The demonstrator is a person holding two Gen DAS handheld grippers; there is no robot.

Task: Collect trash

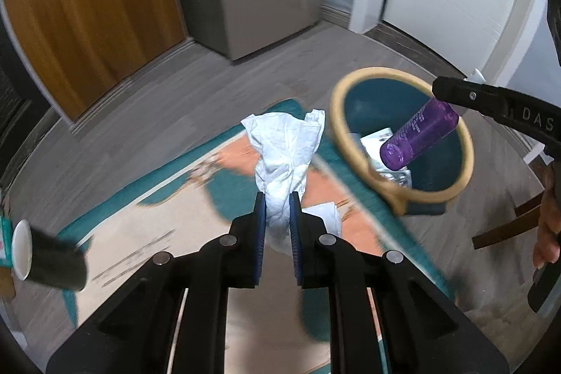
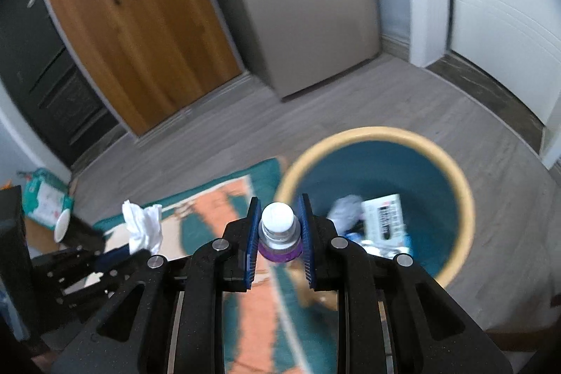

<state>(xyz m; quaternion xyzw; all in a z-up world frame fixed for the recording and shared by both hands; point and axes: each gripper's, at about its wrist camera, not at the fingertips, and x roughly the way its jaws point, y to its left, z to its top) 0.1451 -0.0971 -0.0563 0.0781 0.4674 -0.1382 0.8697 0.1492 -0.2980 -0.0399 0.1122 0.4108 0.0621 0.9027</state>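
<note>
Left wrist view: a crumpled white tissue (image 1: 285, 149) is pinched in the left gripper (image 1: 277, 198) above the patterned rug (image 1: 168, 198). Beside it, the right gripper (image 2: 278, 226) clamps a purple bottle (image 2: 279, 230) over the teal bin (image 2: 459, 198) holding paper scraps (image 2: 384, 216).

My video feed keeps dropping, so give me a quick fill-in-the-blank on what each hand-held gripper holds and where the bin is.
1. The left hand-held gripper is shut on a crumpled white ____.
2. The right hand-held gripper grips a ____ bottle with a white cap.
3. The bin with the yellow rim stands on the floor beside the ____.
4. Inside the bin, some ____ already lies at the bottom.

Missing words: tissue; purple; rug; trash
</note>
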